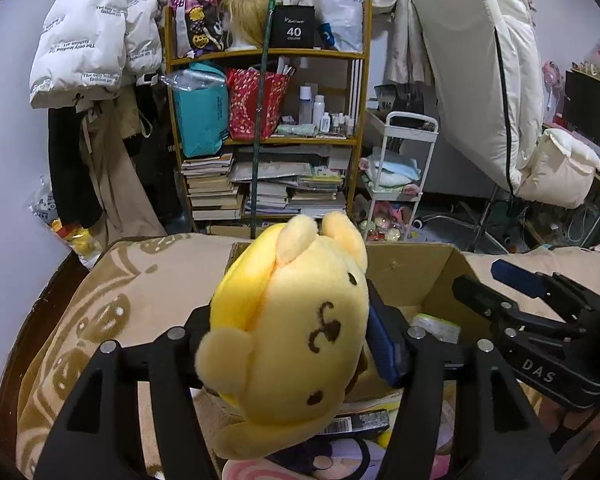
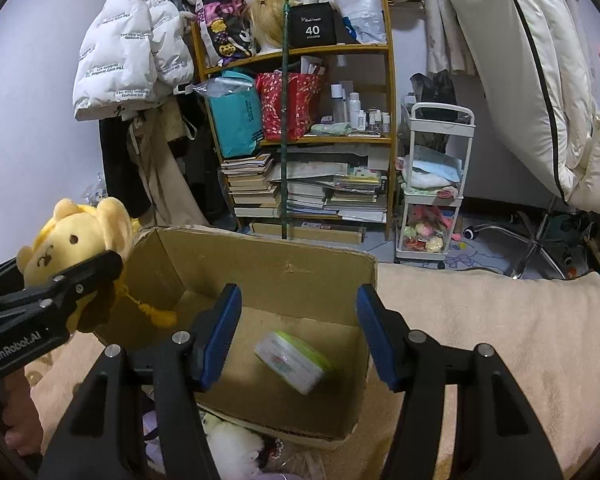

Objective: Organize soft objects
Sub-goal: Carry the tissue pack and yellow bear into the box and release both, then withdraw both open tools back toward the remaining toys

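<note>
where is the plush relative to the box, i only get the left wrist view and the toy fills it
Observer: In the right wrist view the yellow plush is up by the cardboard box's left wall, about at rim height, not over the middle.
Operator: anything in the box already
Observer: One white and green pack lies on the floor of the box; the rest of the floor that shows is bare.
Operator: is the right hand-held gripper in the way
Observer: The right hand-held gripper hangs over the near side of the box, open and with nothing between its fingers.
</note>
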